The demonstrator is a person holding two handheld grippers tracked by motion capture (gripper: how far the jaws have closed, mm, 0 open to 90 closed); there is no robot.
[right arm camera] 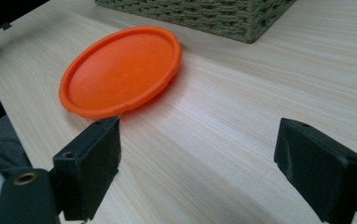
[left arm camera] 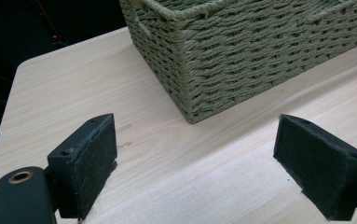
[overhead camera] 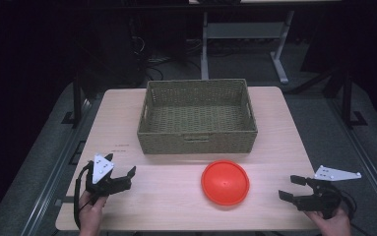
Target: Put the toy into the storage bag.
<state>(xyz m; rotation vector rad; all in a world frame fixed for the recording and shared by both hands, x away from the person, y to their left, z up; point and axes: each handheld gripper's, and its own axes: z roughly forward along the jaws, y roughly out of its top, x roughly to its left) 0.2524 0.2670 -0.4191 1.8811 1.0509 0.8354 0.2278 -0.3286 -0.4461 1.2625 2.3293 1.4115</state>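
An orange round plate lies flat on the wooden table, just in front of a woven green-grey basket. The basket looks empty. My left gripper is held at the table's front left, jaws wide open with nothing between them; in the left gripper view its pads frame bare wood, with the basket's corner ahead. My right gripper is at the front right, open and empty, pointing toward the plate. In the right gripper view the plate lies just beyond the left pad.
The table's front edge runs just under both hands. Dark floor, cables and the legs of another table lie beyond the far edge. Bare wood stretches to the left of the basket and between the two grippers.
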